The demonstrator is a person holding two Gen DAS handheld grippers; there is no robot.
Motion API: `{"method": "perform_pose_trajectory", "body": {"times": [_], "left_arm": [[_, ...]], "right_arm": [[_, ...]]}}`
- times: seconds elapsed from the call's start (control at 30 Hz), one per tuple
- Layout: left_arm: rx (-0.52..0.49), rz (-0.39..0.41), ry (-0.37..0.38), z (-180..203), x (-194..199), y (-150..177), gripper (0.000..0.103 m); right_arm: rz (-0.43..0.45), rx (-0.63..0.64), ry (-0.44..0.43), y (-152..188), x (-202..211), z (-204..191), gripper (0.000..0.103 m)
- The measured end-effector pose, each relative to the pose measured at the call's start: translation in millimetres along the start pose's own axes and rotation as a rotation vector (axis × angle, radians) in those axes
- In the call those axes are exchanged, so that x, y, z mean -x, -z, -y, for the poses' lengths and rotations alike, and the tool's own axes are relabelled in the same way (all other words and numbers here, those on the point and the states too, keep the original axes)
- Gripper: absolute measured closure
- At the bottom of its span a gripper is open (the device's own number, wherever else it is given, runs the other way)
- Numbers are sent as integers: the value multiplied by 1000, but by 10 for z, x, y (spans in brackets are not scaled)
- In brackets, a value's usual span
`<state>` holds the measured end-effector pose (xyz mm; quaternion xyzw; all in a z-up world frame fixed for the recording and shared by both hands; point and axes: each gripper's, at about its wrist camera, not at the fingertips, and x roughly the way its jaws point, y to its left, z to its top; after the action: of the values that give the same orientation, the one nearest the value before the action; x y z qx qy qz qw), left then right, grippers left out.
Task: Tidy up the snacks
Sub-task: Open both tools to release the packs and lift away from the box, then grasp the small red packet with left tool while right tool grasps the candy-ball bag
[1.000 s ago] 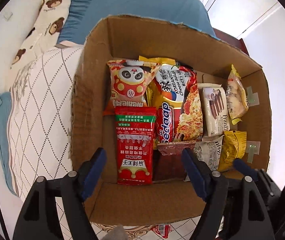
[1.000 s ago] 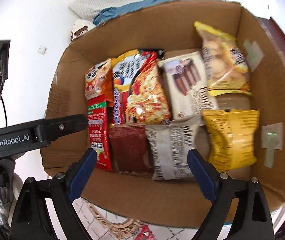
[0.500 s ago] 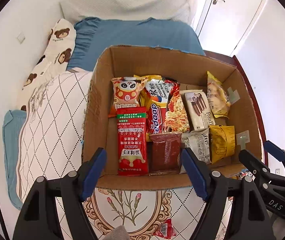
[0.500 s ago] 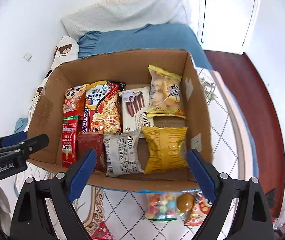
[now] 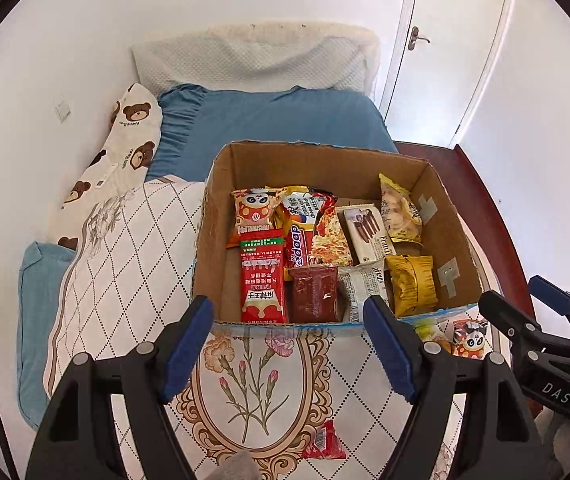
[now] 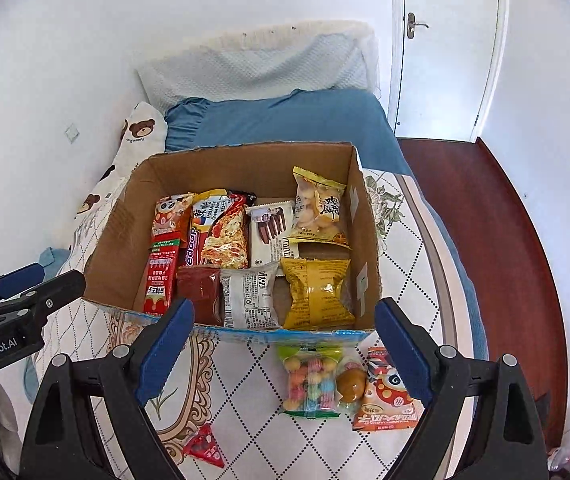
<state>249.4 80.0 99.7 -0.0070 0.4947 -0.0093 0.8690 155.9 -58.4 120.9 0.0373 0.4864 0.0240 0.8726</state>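
Note:
An open cardboard box (image 5: 213,240) (image 6: 113,236) stands on the quilted bed and holds several snack packets in rows. On the quilt in front of it lie a bag of coloured candy balls (image 6: 311,380), a round brown sweet (image 6: 351,384), an orange panda packet (image 6: 385,396) (image 5: 469,338) and a small red triangular packet (image 6: 205,446) (image 5: 323,442). My left gripper (image 5: 289,344) is open and empty, near the box's front edge. My right gripper (image 6: 285,354) is open and empty, above the loose candy.
A bear-print pillow (image 5: 125,148) and a blue pillow (image 5: 269,120) lie behind the box. A white door (image 6: 445,48) and dark red floor (image 6: 485,220) are to the right. The bed's right edge runs close to the loose packets.
Both grippers have pulled back and up from over the box. The box now looks smaller and the quilt with the loose packets in front of it has come into view.

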Motion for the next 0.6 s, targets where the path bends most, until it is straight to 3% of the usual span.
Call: {"method": "perform_pose_trajectory", "body": {"times": [0.37,0.5,0.6], "left_arm": [[-16,64,-3,143,285,296,27],[-1,50,-16,149,210,402,27],[2,23,-45,166,71,546,27]], "right_arm": [[72,-9,-38,243,561,17,9],[71,-25,-42,298,572,103,9],[23,-54,-48,352,427,227,9]]}}
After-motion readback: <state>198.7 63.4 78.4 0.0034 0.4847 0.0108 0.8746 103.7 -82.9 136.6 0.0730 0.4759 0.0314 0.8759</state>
